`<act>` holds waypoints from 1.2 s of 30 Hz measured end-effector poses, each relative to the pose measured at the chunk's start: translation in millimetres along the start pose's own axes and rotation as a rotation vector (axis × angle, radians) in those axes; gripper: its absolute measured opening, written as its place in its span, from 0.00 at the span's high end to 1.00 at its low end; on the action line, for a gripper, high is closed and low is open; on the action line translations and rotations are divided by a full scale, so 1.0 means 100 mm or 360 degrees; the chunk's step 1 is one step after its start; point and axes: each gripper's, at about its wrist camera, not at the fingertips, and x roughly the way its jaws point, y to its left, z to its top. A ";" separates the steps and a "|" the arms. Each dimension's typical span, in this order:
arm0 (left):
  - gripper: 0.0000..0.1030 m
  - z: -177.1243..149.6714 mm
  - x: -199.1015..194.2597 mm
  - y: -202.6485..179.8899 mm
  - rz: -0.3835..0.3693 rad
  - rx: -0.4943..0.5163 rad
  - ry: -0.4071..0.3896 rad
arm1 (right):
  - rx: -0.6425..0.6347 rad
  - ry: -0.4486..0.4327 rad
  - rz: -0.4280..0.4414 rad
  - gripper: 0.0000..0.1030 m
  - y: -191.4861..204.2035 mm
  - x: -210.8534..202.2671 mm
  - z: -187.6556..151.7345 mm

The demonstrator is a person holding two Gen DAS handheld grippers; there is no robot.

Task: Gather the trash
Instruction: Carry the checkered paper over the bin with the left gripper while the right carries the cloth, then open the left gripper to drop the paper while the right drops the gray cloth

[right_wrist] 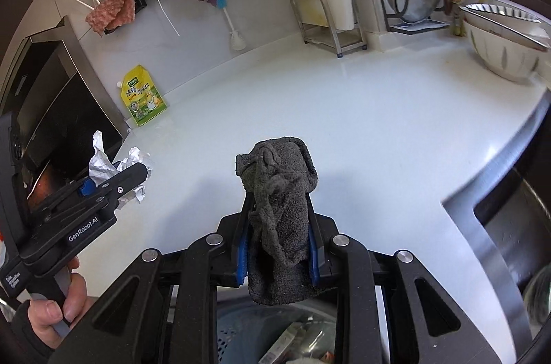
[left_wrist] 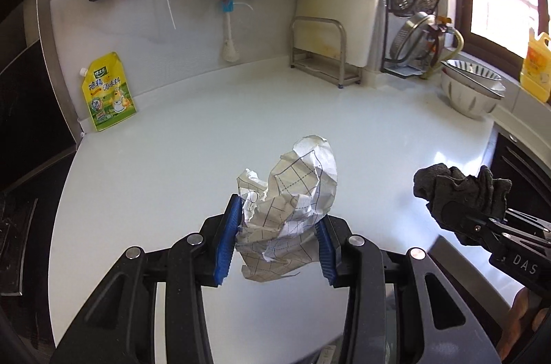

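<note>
My left gripper (left_wrist: 279,226) is shut on a crumpled sheet of squared paper (left_wrist: 303,185), its blue pads pressing on both sides, held above the white counter (left_wrist: 206,140). In the right wrist view the same gripper (right_wrist: 117,174) and paper (right_wrist: 100,160) sit at the left, with a hand on the handle. My right gripper (right_wrist: 279,226) is shut on a rolled dark grey cloth (right_wrist: 279,178), also above the counter. From the left wrist view that cloth (left_wrist: 461,188) shows at the right.
A yellow seasoning pouch (left_wrist: 108,92) leans on the back wall. Stacked bowls (left_wrist: 471,88) and a metal rack (left_wrist: 323,54) stand at the back right. A sink (right_wrist: 499,226) lies to the right. A bin with rubbish (right_wrist: 275,340) shows below my right gripper.
</note>
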 end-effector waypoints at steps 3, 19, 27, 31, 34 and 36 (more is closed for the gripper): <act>0.61 -0.20 -0.27 -0.19 -0.0067 0.0030 -0.0007 | 0.0030 -0.0048 -0.0039 0.76 0.05 -0.33 -0.27; 0.61 -1.11 -0.96 -0.67 -0.0187 0.0099 0.0051 | 0.0026 -0.0061 -0.0242 0.76 0.06 -1.17 -1.41; 0.60 -1.34 -0.95 -0.70 -0.0207 0.0061 0.0148 | -0.0064 -0.0009 -0.0291 0.76 0.19 -1.11 -1.63; 0.59 -1.40 -0.90 -0.72 -0.0193 0.0057 0.0185 | -0.0092 0.0017 -0.0308 0.76 0.22 -1.06 -1.68; 0.59 -1.42 -0.86 -0.72 -0.0177 0.0058 0.0210 | -0.0089 0.0037 -0.0296 0.76 0.21 -1.02 -1.69; 0.58 -1.43 -0.84 -0.71 -0.0176 0.0052 0.0228 | -0.0087 0.0051 -0.0294 0.76 0.21 -0.98 -1.70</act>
